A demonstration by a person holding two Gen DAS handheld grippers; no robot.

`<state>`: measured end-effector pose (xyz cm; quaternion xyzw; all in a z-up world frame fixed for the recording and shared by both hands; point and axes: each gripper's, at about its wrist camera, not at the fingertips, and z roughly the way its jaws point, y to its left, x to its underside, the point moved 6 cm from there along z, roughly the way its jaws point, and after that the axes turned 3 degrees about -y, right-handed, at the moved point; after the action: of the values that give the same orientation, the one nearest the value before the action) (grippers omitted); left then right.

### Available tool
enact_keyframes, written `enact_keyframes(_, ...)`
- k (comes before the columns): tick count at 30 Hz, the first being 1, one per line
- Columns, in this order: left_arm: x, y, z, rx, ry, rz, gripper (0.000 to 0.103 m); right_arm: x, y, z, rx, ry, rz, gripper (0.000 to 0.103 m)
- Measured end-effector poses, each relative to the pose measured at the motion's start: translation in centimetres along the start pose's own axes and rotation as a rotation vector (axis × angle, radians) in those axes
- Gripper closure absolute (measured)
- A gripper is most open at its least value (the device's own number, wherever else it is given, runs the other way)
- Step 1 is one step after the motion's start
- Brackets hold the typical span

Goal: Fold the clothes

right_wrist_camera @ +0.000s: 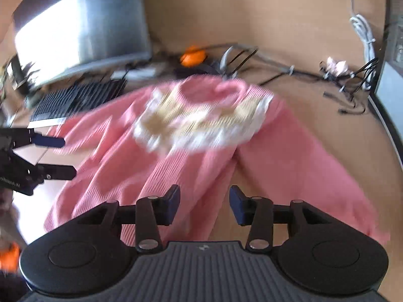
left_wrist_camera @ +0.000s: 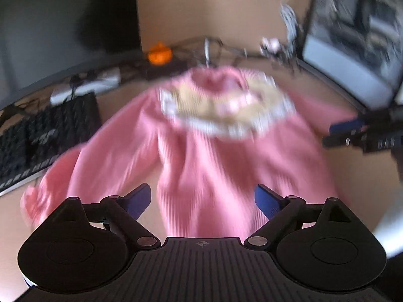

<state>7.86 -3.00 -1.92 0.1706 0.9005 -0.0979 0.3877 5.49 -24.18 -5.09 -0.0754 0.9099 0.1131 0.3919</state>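
Lying spread on the tan desk (right_wrist_camera: 314, 37), front up, neck away from the grippers, the pink ribbed sweater (left_wrist_camera: 201, 163) has sleeves angled outward and no fold visible, which fits either laying out or a fold about to start. Left gripper (left_wrist_camera: 202, 198) hovers wide open over the hem, holding nothing. Right gripper (right_wrist_camera: 204, 205) hovers likewise, parted and empty, at the hem; any fold needs an edge pinched.

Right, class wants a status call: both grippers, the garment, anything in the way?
Left gripper open, empty. Right gripper open, empty. Pink sweater spread on desk, unfolded. Keyboard close beside one sleeve.
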Motion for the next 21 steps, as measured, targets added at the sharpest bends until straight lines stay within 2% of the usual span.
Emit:
enact_keyframes(2, -1.2, 1.4, 2.2, -0.031, 0.001, 0.0, 0.01, -1.4, -1.4, 1.5, 0.051, -0.016, 0.009, 0.06)
enact_keyframes(4, -1.5, 3.3, 3.8, -0.097, 0.024, 0.018, 0.011, -2.3, -3.1, 2.9, 0.126, -0.023, -0.015, 0.06)
enact_keyframes(6, -0.7, 5.5, 4.5, -0.13, 0.063, 0.01, 0.011, -2.1, -4.6, 4.1, 0.171, 0.014, -0.044, 0.06)
enact_keyframes(9, 1.4, 8.7, 4.7, -0.138, 0.124, -0.058, 0.011, -0.9, -6.4, 5.0, 0.169, 0.074, -0.047, 0.057)
enact_keyframes(14, 3.9, 13.5, 4.4, -0.203, 0.174, -0.196, 0.011, -0.1, -6.4, 6.3, 0.12, 0.121, -0.06, 0.053)
enact_keyframes(15, 4.2, 14.1, 4.3, -0.225, 0.188, -0.197, 0.011, -0.1, -6.2, 6.5, 0.111, 0.126, -0.065, 0.053)
enact_keyframes(18, 4.8, 15.2, 3.9, -0.268, 0.215, -0.192, 0.007, -0.2, -5.8, 7.2, 0.086, 0.143, -0.08, 0.063)
enact_keyframes(21, 5.5, 16.9, 3.0, -0.294, 0.234, -0.22, 0.007, -0.3, -5.3, 7.4, 0.08, 0.157, -0.153, 0.063)
